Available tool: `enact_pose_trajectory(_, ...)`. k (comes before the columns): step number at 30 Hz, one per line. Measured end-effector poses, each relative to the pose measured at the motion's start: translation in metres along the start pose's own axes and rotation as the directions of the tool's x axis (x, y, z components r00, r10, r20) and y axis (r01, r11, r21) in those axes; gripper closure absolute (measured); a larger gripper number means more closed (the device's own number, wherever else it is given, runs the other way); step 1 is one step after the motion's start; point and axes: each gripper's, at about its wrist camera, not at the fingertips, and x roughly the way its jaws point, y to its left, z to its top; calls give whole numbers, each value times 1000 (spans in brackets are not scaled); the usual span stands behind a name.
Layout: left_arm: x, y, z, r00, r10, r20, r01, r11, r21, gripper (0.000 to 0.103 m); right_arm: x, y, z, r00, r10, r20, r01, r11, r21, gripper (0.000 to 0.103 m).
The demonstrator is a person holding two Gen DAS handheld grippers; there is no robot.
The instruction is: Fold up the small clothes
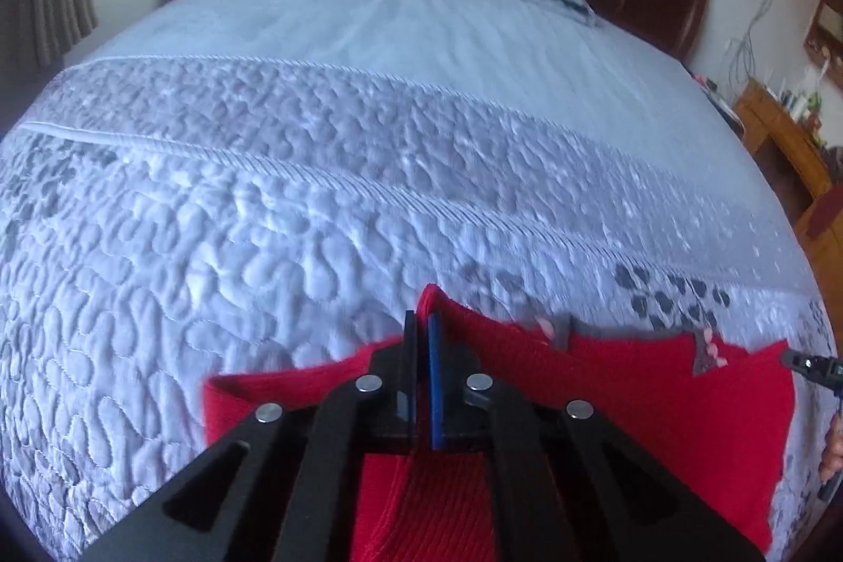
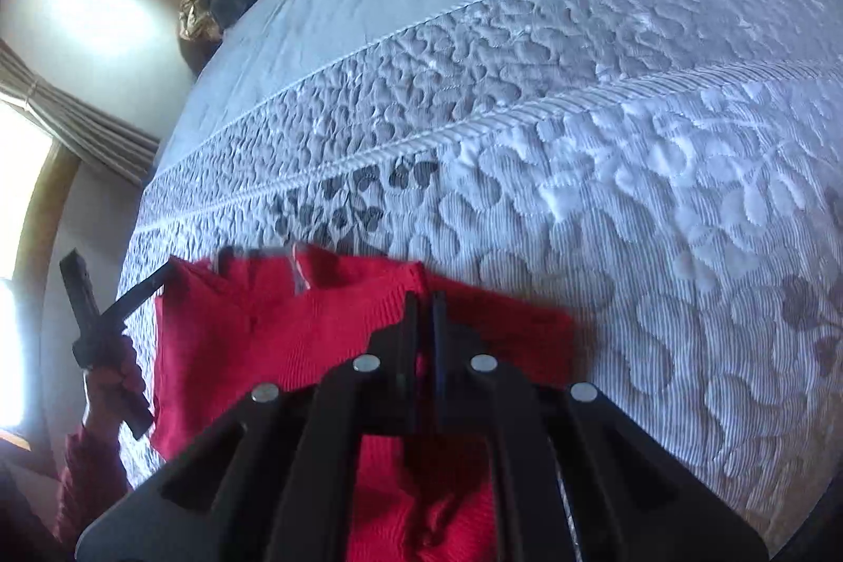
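The red knit sweater [image 1: 621, 393], soft, light and floppy, lies on the bed [image 1: 369, 151] at six o'clock, best pinched at its edges, where the left gripper [image 1: 421, 325] and right gripper [image 2: 424, 304] each clamp a fold.

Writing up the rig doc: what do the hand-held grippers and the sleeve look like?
Both the left hand-held gripper and the right hand-held gripper are matte black linkages with round silver pins and flat fingers, one finger blue-faced. The sleeve is red.
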Motion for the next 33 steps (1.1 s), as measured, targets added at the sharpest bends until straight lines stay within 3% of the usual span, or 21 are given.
enact_pose_trajectory(2, 8, 6, 0, 999, 48, -13, -48, 999, -5, 100, 11, -3, 0, 997, -64, -35, 64, 998, 7, 99)
enact_pose_trajectory(4, 23, 5, -6, 994, 42, -103, -39, 999, 27, 100, 24, -7, -6, 992, -105, -73, 105, 994, -1, 97)
enact_pose_trajectory(5, 25, 4, -11, 991, 53, -121, -48, 998, 49, 99, 25, -8, -10, 992, -103, -70, 104, 995, 4, 96)
enact_pose_trajectory(6, 21, 4, -13, 991, 46, -122, -40, 998, 48, 98, 19, -10, -14, 995, -78, -60, 80, 997, 24, 89)
enact_pose_trajectory(7, 17, 7, -15, 991, 31, -130, -28, 999, 26, 94, 13, -10, -18, 997, -54, -56, 57, 998, 42, 76)
enact_pose_trajectory(9, -8, 21, -23, 988, -51, -145, 41, 997, -67, 80, -10, -5, -35, 998, -42, -51, 43, 999, 18, 65)
enact_pose_trajectory(11, -37, 31, -44, 987, -83, -138, 71, 994, -88, 51, -31, 5, -57, 995, -81, -60, 78, 996, -51, 61)
enact_pose_trajectory(16, -90, 47, -113, 969, -128, -213, 115, 991, -69, 47, -67, 14, -144, 984, 7, -180, -28, 993, -114, 56)
enact_pose_trajectory(18, -97, 49, -135, 963, -127, -237, 108, 990, -89, 47, -66, 19, -170, 975, 17, -223, -48, 990, -135, 56)
enact_pose_trajectory(21, -105, 44, -153, 967, -70, -244, 57, 997, -60, 47, -64, 27, -186, 972, 36, -233, -69, 989, -134, 60)
enact_pose_trajectory(23, -107, 38, -160, 968, -26, -249, 18, 999, -36, 47, -58, 33, -192, 967, 56, -249, -89, 988, -124, 74)
enact_pose_trajectory(24, -108, 34, -162, 969, -1, -247, -2, 1000, -11, 47, -55, 35, -195, 964, 45, -263, -81, 989, -125, 93)
enact_pose_trajectory(25, -108, 32, -163, 969, 10, -247, -11, 1000, -1, 48, -54, 35, -195, 961, 31, -274, -67, 991, -120, 99)
enact_pose_trajectory(30, -110, 39, -169, 965, 1, -261, -9, 1000, -30, 49, -83, 40, -212, 974, -5, -228, -31, 987, -155, 100)
enact_pose_trajectory(33, -111, 41, -173, 967, -3, -255, -4, 1000, -25, 49, -66, 24, -222, 960, -44, -275, 13, 993, -116, 100)
